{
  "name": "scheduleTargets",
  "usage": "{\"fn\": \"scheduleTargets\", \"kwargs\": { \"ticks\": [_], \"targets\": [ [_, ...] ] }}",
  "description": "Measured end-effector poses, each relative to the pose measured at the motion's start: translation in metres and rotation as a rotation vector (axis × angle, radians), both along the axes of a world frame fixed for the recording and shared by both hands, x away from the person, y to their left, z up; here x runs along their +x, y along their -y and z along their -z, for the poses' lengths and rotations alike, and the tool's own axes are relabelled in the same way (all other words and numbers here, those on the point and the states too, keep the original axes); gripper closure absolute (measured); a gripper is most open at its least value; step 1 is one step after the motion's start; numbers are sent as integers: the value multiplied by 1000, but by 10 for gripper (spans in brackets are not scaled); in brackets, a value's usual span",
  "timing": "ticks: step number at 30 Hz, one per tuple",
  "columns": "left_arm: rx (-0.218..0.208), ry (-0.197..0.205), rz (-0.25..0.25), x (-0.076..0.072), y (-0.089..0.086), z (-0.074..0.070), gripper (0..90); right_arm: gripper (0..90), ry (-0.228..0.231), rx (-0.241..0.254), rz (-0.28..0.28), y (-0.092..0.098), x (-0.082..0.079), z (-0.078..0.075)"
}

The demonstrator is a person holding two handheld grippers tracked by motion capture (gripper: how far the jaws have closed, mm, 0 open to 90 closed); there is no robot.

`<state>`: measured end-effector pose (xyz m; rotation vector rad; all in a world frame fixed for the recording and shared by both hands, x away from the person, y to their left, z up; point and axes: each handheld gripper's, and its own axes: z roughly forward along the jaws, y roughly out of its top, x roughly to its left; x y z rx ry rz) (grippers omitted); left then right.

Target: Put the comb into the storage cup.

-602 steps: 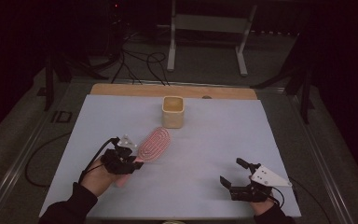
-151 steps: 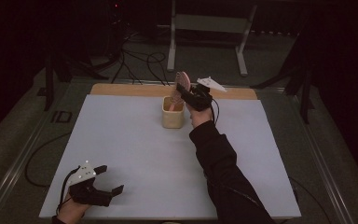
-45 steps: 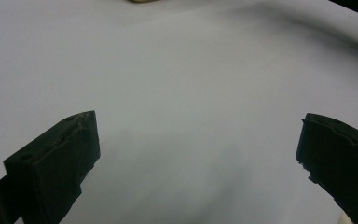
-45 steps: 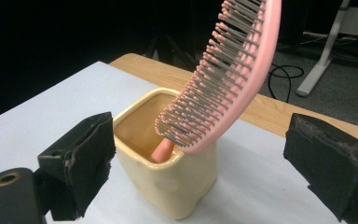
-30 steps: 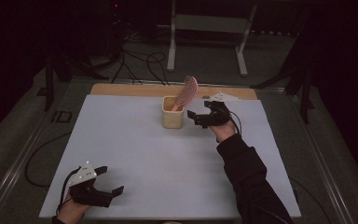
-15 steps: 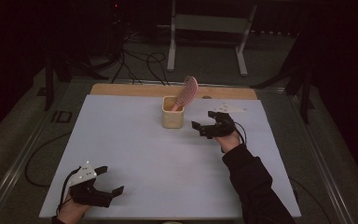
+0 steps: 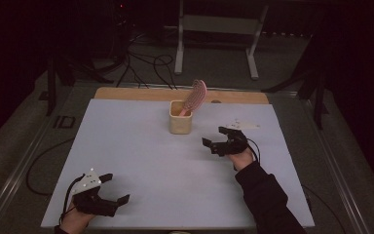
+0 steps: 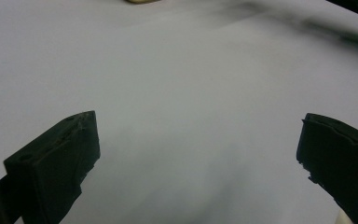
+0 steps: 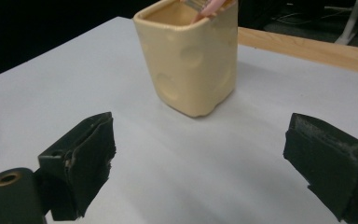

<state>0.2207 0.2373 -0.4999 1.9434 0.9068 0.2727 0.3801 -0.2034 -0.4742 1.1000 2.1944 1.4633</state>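
Hairbrush (image 7: 196, 95) stands in unlabelled cream cup (image 7: 180, 117); right tongs (image 7: 215, 139) gape nearby.

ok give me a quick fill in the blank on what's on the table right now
1. The pink brush stands in the yellow ____.
2. The cup sits on the white sheet near the table's ____ edge.
3. The right gripper has its jaws ____.
4. The left gripper holds ____.

Missing words: cup; far; open; nothing
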Motion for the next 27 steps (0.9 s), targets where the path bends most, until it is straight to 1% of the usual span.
{"fn": "scheduleTargets", "kwargs": {
  "ticks": [7, 15, 18, 20, 24, 27],
  "targets": [
    [2, -1, 2, 0, 0, 0, 3, 86, 3, -19, -4, 1, -12, 7],
    [0, 1, 3, 0, 0, -1, 3, 86, -10, -22, -26, 4, -26, 13],
    [1, 1, 3, 0, 0, 0, 3, 86, -8, -24, -32, 7, -32, 14],
    [0, 1, 4, 0, 0, 0, 3, 86, -12, -17, -33, 9, -37, 15],
    [-1, 0, 4, 0, 1, 0, 3, 86, -10, -33, -33, 13, -44, 17],
    [-1, 0, 5, 0, 1, 0, 3, 87, -2, -29, -29, 18, -49, 16]
  ]
}}
